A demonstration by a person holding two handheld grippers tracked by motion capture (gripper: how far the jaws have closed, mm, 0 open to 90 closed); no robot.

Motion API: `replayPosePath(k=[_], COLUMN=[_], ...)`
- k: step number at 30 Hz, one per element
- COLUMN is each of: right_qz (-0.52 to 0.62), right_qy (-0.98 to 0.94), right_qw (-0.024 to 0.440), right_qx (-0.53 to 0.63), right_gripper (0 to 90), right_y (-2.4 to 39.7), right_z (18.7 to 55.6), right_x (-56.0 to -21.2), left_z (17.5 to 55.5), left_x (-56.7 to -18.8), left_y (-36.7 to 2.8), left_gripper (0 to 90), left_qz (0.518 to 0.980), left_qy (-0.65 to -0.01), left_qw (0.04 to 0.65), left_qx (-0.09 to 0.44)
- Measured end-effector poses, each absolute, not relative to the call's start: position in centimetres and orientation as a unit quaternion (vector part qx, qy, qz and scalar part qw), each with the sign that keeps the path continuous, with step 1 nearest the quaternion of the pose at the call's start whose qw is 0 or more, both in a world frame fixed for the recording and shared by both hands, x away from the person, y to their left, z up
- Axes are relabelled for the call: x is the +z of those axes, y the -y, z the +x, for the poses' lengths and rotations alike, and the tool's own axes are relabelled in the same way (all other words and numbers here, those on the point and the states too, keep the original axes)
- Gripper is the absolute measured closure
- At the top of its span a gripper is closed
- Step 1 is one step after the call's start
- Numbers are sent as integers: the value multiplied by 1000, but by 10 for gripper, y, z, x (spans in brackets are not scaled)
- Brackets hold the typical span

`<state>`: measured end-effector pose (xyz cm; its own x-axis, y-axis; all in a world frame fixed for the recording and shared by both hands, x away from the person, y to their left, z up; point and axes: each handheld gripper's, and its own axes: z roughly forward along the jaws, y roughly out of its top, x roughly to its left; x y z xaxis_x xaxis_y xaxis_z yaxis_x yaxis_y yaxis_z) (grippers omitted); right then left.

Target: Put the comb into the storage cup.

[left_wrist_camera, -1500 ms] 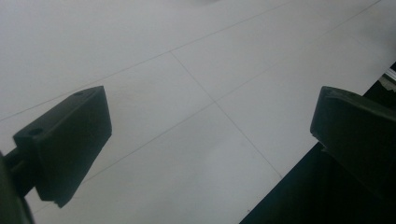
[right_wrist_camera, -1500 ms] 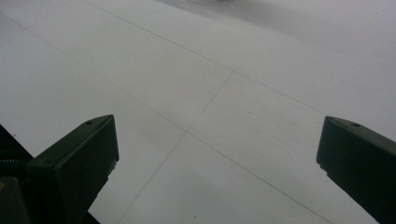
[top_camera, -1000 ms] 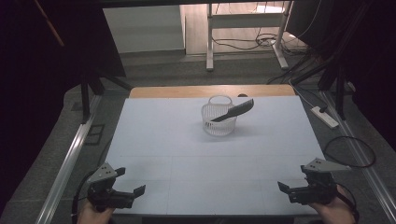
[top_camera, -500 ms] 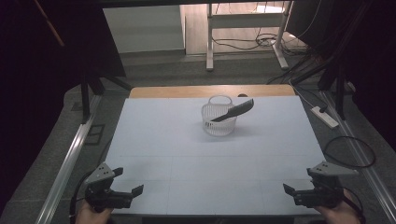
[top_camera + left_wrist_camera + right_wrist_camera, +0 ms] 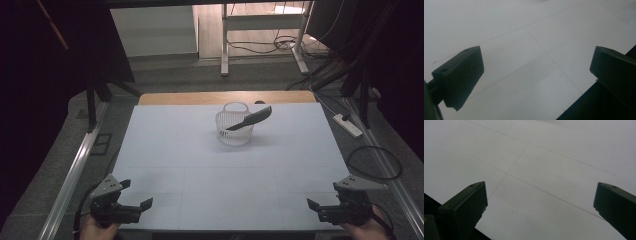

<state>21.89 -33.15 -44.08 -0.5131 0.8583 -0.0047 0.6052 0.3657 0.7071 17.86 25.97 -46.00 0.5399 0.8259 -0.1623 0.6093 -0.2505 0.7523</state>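
**Both tools released at the near edge, basket and comb far off**

Holding position at the near edge of the counter (image 5: 200, 165): left tool (image 5: 136, 201) at the near left corner, right tool (image 5: 320, 202) at the near right corner, each gripped by a hand that enters from the bottom of the high view.

Left tool: released. In the left gripper view the two black jaws stand wide apart with bare white counter surface (image 5: 524, 62) between them; nothing is held. The dark drop past the counter's edge shows at the lower right of that view, under one jaw.

Right tool: released. In the right gripper view the jaws are likewise spread wide over bare counter surface (image 5: 544, 170); nothing between them. A dark strip beyond the counter's edge shows at the lower left.

Things on the counter: a small white basket (image 5: 234, 130) with an open mesh wall stands upright in the far middle, well apart from both tools. A dark comb (image 5: 250, 118) rests in it at a slant, lower end inside the basket, upper end sticking out over the rim toward the far right.

Counter surface is white, marked with thin seam lines. A wooden strip (image 5: 200, 98) runs along its far edge.
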Motion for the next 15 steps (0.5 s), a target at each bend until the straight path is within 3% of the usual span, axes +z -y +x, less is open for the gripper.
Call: replayPosePath(k=[15], right_qz=[465], right_qy=[-809], right_qw=[186], right_qx=[309], right_gripper=[0], right_y=[332], right_z=[218], right_x=[-442], left_z=[178], left_x=[-460], left_y=[-262], left_gripper=[5], left_qz=[777], left_qy=[-470], left_qw=[394], left_qx=[141])
